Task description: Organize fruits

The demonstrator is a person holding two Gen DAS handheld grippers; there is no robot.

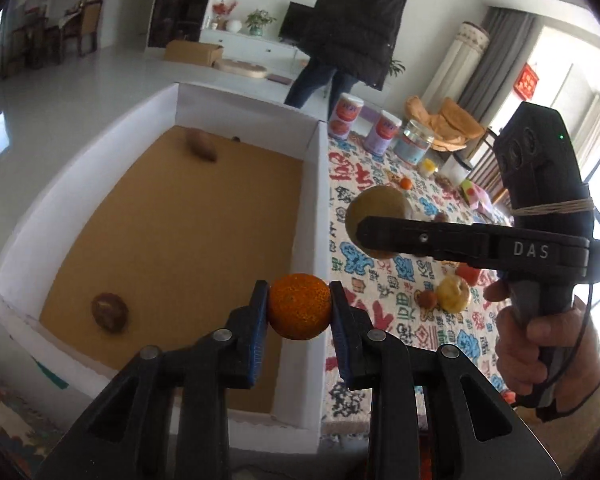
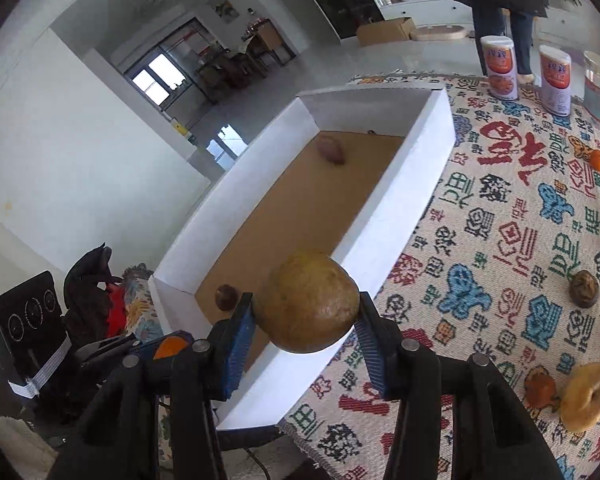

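- Fruits: the orange (image 1: 299, 306) sits pinched in the left hand-held gripper (image 1: 299, 308), above the near wall of the white box (image 1: 320, 216); the right hand-held gripper (image 2: 306, 312) clamps a brownish round fruit (image 2: 308, 300).
- Risk: both are smooth and round, held only at the sides, so I think they may slip or roll.
- The box has a flat cardboard floor; more fruits lie right of the grippers, on the counter's woven cloth (image 2: 500, 220).

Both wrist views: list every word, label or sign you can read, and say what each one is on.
"DAS": white letters on the side of the right gripper, seen in the left wrist view.
Two tall canisters: label print too blurred to read.
Clear jar: label unreadable.
Red wall hanging: characters too small to read.
Tablecloth: woven Chinese-style characters, too distorted to read with confidence.
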